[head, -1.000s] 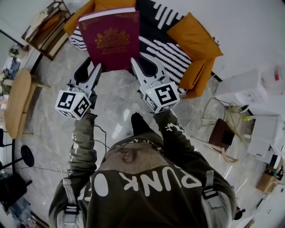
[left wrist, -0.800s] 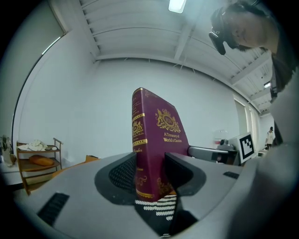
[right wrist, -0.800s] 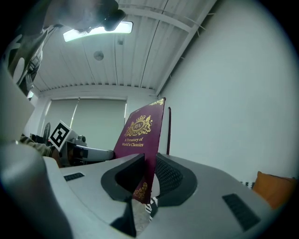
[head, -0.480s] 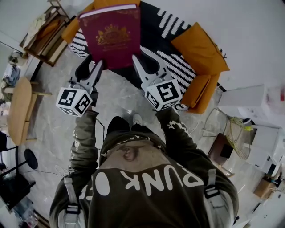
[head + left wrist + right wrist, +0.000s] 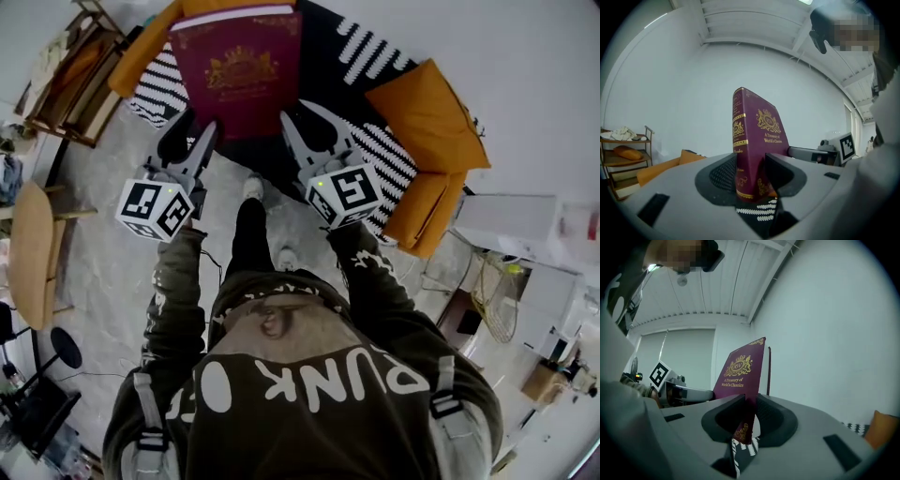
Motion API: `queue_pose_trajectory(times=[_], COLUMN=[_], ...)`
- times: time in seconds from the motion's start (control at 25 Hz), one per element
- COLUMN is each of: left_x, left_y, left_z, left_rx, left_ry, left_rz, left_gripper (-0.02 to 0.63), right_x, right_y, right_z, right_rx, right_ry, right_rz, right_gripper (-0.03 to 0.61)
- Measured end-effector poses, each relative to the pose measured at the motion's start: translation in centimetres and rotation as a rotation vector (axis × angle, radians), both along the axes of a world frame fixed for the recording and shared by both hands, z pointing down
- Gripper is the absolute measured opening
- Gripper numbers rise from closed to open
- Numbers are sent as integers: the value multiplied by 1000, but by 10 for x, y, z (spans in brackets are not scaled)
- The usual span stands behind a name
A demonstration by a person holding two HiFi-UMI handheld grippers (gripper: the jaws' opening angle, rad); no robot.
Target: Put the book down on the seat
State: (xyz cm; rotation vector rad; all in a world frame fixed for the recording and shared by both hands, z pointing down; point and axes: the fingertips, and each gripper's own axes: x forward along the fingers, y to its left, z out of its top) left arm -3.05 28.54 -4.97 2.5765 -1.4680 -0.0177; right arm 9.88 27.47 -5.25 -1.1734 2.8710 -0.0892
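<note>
A thick maroon book with gold print is held flat above the sofa seat, a black-and-white patterned cushion. My left gripper is shut on the book's near left corner, at the spine. My right gripper is shut on the near right corner, clamping the front cover. In both gripper views the book stands up between the jaws with the patterned seat showing below.
Orange cushions form the sofa's arm and back at right and top. A wooden shelf stands at far left, a round wooden table below it. White boxes and cables crowd the right side. The person's legs stand on marble floor.
The person has stepped closer to the sofa; the book and both grippers have moved slightly up-frame over the seat. Both grips are unchanged.
</note>
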Motion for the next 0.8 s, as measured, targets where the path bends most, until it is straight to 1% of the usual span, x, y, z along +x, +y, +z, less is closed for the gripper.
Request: queue_pose_trajectory(times=[0.2, 0.36, 0.48, 0.6, 0.8], left_x=[-39, -61, -69, -72, -76], left_y=[-93, -156, -196, -232, -275], left_z=[49, 86, 123, 168, 252], left_rx=[-81, -136, -173, -231, -325], left_ry=[33, 44, 43, 47, 48], left_rz=[21, 41, 56, 70, 79], left_gripper=[176, 176, 176, 176, 176], right_x=[-40, -62, -70, -74, -78], right_y=[-89, -150, -188, -224, -267], right_z=[42, 81, 119, 162, 245], right_rx=[-74, -135, -173, -222, -321], right_ry=[39, 68, 90, 103, 121], right_rz=[28, 45, 51, 62, 87], right_gripper=[84, 84, 84, 86, 86])
